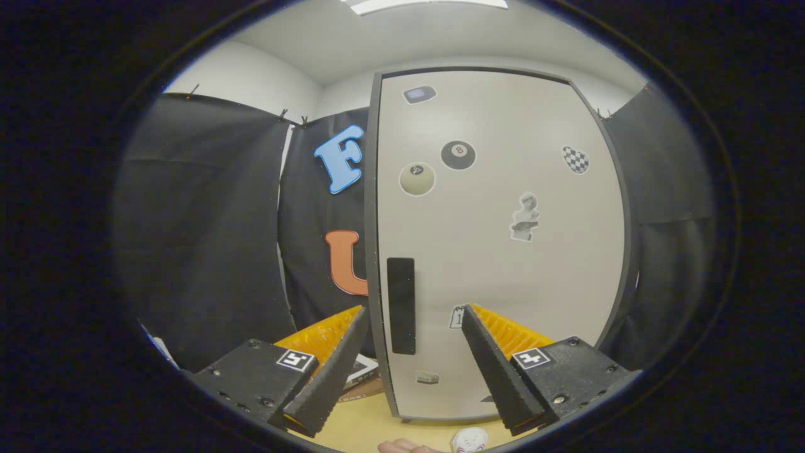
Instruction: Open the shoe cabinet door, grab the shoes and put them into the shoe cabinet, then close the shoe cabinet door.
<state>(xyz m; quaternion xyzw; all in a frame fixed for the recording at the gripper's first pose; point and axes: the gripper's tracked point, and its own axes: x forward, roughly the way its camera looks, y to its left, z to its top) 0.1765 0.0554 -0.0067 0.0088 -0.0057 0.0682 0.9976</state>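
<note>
Jaws (415, 340) wide open, nothing held. Cabinet (503, 251) door shut just ahead; its dark handle (401, 305) btwn fingers.

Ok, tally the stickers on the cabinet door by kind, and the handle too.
Ball stickers: 2
Checkered sticker: 1
Statue sticker: 1
Other small stickers: 3
Handle: 1
Total: 8
Gripper open, fingers either side of the handle, apart from the door.
</note>
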